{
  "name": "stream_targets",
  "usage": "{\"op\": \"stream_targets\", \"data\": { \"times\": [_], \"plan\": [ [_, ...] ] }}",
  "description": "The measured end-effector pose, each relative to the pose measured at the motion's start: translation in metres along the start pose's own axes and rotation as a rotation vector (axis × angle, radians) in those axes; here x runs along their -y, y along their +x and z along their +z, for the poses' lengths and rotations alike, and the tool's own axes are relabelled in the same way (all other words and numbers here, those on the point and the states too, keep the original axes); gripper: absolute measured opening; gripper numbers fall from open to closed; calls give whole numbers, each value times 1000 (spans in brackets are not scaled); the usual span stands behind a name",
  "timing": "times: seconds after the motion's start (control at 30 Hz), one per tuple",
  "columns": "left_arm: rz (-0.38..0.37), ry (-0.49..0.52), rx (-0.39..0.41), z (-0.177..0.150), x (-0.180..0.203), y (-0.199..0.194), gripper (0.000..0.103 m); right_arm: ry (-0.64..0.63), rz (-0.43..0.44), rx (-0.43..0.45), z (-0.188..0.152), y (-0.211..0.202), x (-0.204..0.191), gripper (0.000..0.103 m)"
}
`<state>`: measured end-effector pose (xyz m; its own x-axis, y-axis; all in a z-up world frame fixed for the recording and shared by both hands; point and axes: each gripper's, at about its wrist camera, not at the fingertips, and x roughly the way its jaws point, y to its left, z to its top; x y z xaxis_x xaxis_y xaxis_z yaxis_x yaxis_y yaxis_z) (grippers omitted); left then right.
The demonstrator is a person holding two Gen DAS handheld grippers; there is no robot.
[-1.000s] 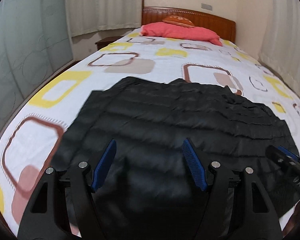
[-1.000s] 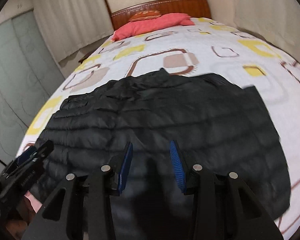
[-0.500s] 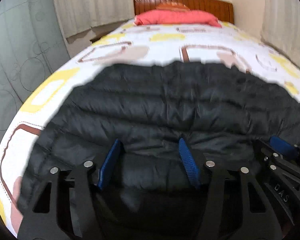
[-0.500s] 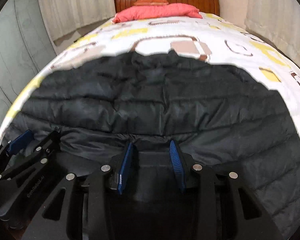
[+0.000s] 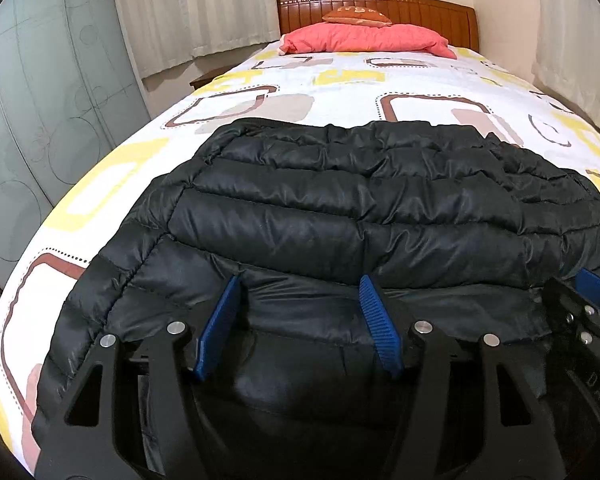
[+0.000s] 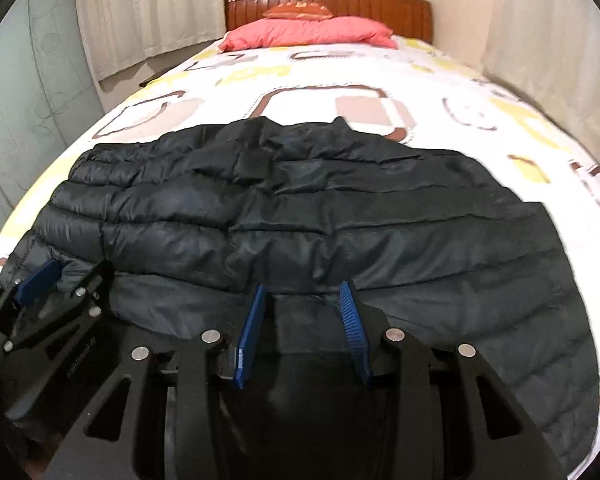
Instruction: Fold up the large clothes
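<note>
Bedroom, patterned bed [image 5: 340,92] | black puffer jacket [image 5: 340,208] spread flat at near end | left gripper [image 5: 300,308] + right gripper [image 6: 304,312] both spread, straddling near hem, nothing pinched | imo bite deep b4 closing — slick fabric slips — lift both evenly

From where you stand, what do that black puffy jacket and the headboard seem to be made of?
The black quilted puffer jacket looks like thin shiny nylon or polyester over soft filling: glossy, wrinkled, stitched into puffy bands. The reddish-brown headboard appears to be varnished wood, with ribbed panels.
</note>
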<state>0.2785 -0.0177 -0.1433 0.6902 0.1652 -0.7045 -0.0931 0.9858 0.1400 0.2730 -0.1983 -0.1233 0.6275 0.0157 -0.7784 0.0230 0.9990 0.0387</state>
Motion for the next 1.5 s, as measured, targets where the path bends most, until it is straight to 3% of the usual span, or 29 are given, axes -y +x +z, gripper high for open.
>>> {"op": "stream_targets", "data": {
  "times": [0.3, 0.47, 0.63, 0.73, 0.87, 1.07, 1.23, 1.4, 1.5],
  "plan": [
    [5, 4, 8, -2, 0, -1, 62, -39, -22, 17, -14, 24, -1, 41],
    [-29, -65, 0, 0, -21, -15, 64, -27, -9, 33, -17, 22, 1, 41],
    [-7, -188, 42, 4, -75, -37, 82, -23, -7, 42, -19, 21, 1, 41],
    [3, -300, 13, 5, -116, -32, 89, -22, -8, 46, -20, 20, 0, 41],
    [-96, -488, -91, -5, -161, -8, 90, -21, -9, 52, -21, 19, -1, 41],
    [-352, -806, -212, -34, -197, 31, 90, -21, -10, 51, -22, 19, 0, 41],
    [-405, -775, -217, -31, -188, 41, 94, -20, -11, 51, -22, 19, 1, 41],
    [-397, -845, -242, -24, -189, 53, 100, -20, -11, 51, -23, 19, 1, 41],
    [-459, -812, -252, -23, -178, 47, 100, -19, -10, 52, -23, 19, 2, 41]
  ]
}}
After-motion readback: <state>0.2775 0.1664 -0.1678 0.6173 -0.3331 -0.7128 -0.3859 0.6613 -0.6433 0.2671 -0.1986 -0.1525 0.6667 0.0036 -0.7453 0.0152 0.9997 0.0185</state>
